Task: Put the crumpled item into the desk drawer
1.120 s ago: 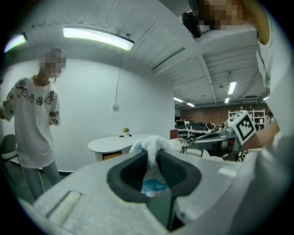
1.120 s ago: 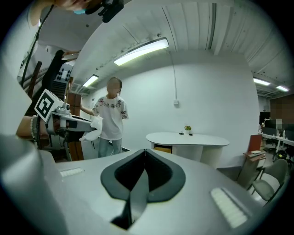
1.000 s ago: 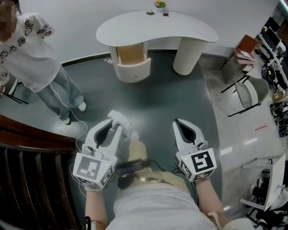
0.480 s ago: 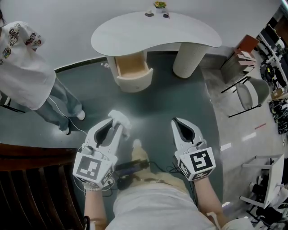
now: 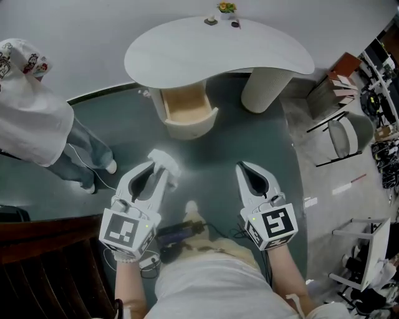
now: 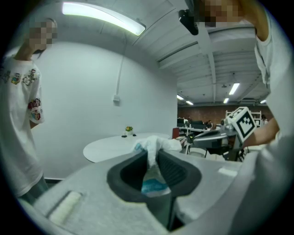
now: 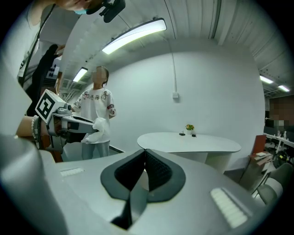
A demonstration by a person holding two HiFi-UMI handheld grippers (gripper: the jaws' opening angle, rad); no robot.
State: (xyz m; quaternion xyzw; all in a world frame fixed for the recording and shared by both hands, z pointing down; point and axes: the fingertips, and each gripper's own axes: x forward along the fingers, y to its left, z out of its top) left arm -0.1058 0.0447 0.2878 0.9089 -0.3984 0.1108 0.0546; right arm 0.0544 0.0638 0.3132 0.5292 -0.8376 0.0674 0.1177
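Note:
A white crumpled item (image 5: 164, 163) with a blue-printed patch sticks out of my left gripper (image 5: 156, 171), which is shut on it above the grey floor. In the left gripper view the crumpled item (image 6: 154, 146) is pinched between the dark pads. My right gripper (image 5: 242, 166) hangs beside it, shut and empty; its pads (image 7: 152, 167) meet. Ahead stands the white kidney-shaped desk (image 5: 218, 47). Its wooden drawer (image 5: 186, 104) is pulled open under the left part of the top and looks empty. Both grippers are well short of the desk.
A person in a white printed shirt and jeans (image 5: 34, 112) stands at the left. Small items and a little plant (image 5: 225, 8) sit on the desk's far edge. A chair (image 5: 341, 135) and shelves lie to the right, a dark wooden railing (image 5: 50, 268) at the lower left.
The desk and its open drawer have come lower in the head view, nearer to me. The person at the left has slid toward the frame's edge. Both grippers keep their state.

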